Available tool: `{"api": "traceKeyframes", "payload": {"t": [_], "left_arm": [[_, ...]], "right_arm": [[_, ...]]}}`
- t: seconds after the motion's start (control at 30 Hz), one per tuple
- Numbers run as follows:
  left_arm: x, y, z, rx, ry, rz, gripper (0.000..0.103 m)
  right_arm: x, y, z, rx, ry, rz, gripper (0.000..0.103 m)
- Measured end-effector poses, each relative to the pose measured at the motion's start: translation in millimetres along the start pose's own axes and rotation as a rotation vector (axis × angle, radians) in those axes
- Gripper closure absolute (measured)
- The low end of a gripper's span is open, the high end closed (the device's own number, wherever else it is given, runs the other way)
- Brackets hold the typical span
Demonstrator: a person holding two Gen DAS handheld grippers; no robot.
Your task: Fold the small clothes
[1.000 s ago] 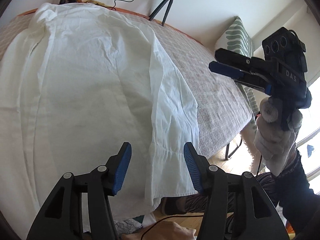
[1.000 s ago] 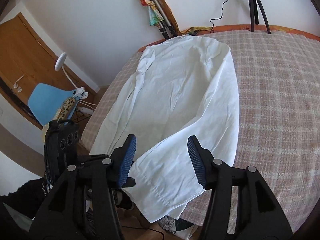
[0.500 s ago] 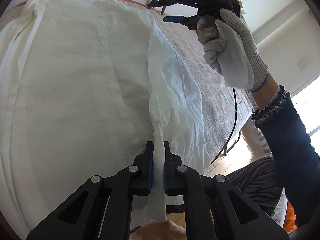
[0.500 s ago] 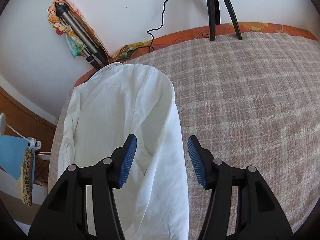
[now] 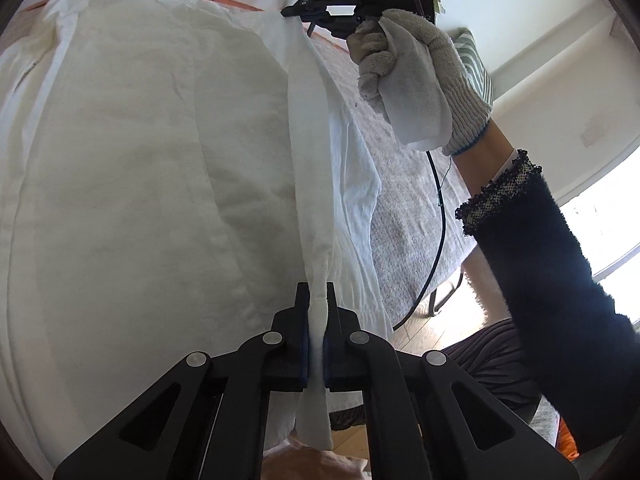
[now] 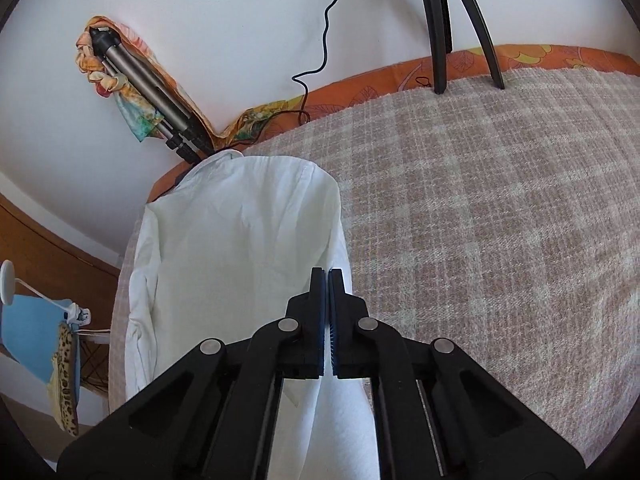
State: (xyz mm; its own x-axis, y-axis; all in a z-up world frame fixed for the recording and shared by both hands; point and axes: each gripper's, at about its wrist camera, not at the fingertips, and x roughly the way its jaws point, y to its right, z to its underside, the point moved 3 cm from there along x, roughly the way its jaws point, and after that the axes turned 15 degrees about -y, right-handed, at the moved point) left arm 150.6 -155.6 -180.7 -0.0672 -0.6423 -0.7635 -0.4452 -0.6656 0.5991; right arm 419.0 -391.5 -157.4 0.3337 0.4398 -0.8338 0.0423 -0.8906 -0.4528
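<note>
I have the left gripper (image 5: pixel 316 328) clamped tight on a pinched ridge of the wrinkled white cotton shirt (image 5: pixel 160 160), which lies spread on the checked beige woven cover (image 6: pixel 500 220) with its near hem hanging over the edge. My right gripper (image 6: pixel 329 312), in a white knit-gloved hand (image 5: pixel 416 84), is closed on the shirt's right-hand fold. Bare cover lies open to the right, up to the 1 black tripod (image 6: pixel 444 20) at the far edge.

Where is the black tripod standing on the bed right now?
In the right wrist view, the black tripod stands at top right on the far edge of the checked bed cover, against the wall and right of the white shirt.
</note>
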Motion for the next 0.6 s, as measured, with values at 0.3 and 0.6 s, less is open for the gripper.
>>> {"api": "traceKeyframes", "payload": {"t": [0.3, 0.6], "left_arm": [[-3, -17, 23, -0.061, -0.012, 0.029, 0.1], [2, -26, 31, -0.09, -0.028, 0.01, 0.1]], "right_arm": [[33, -89, 5, -0.245, -0.047, 0.088, 0.1], [105, -81, 9, -0.277, -0.128, 0.279, 0.1]]}}
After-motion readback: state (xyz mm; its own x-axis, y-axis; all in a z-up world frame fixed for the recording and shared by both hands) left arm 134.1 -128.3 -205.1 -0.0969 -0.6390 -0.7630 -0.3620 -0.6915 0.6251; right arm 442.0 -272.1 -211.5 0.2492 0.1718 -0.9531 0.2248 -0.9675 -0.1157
